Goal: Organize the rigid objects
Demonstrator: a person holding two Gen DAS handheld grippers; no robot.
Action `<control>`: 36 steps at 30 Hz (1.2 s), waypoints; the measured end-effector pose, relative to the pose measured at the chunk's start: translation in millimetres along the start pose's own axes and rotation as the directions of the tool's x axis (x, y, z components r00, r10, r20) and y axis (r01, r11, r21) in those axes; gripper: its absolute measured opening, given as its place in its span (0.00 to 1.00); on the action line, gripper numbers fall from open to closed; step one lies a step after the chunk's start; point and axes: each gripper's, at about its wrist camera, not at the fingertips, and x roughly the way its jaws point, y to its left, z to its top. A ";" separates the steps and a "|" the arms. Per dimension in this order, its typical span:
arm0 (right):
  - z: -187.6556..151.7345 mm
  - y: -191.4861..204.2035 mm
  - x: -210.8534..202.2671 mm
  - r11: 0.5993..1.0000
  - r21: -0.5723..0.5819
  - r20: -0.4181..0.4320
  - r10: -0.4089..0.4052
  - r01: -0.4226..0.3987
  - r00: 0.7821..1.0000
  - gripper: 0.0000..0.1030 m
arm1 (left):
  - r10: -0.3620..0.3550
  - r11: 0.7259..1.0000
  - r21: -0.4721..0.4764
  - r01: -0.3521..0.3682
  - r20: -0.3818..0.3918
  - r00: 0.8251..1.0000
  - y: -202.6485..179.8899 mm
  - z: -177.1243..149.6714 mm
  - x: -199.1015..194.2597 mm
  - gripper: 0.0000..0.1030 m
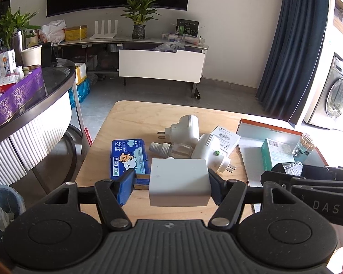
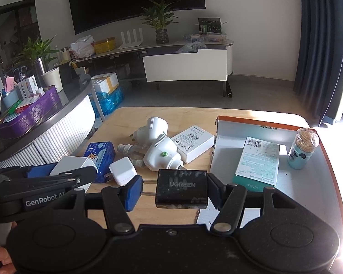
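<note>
With the left gripper [image 1: 171, 182] pinching the white charger [image 1: 179, 182] and the right gripper [image 2: 175, 190] pinching the black charger [image 2: 181, 189], each by prongs on one side, either may twist loose before reaching the box lid [image 2: 317, 182] at three o'clock.

Wooden table [image 2: 148, 214], blue tissue pack [image 2: 101, 157], plug-in units [image 2: 159, 155], white box [image 2: 194, 142], cardboard tray [image 2: 308, 182]

left tongs [image 1: 171, 183] and right tongs [image 2: 175, 190] angled downward side by side, each clamped on something
</note>
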 end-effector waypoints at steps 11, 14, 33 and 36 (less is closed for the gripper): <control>-2.2 -14.7 -16.2 1.000 0.021 0.022 -0.020 0.019 1.000 0.71 | -0.023 1.000 0.019 0.023 -0.002 1.000 -14.0 1.6 -4.5 0.65; -3.2 -18.0 -19.5 0.999 0.025 0.026 -0.026 0.026 0.999 0.71 | -0.030 0.999 0.026 0.030 -0.002 1.000 -18.6 1.7 -4.9 0.65; -7.0 -49.3 -42.3 0.994 0.083 0.063 -0.081 0.076 0.995 0.71 | -0.092 0.992 0.086 0.093 -0.010 0.996 -54.1 0.8 -5.9 0.65; -7.9 -56.5 -45.2 0.992 0.097 0.067 -0.093 0.086 0.993 0.71 | -0.104 0.990 0.096 0.105 -0.008 0.995 -60.7 1.0 -6.1 0.65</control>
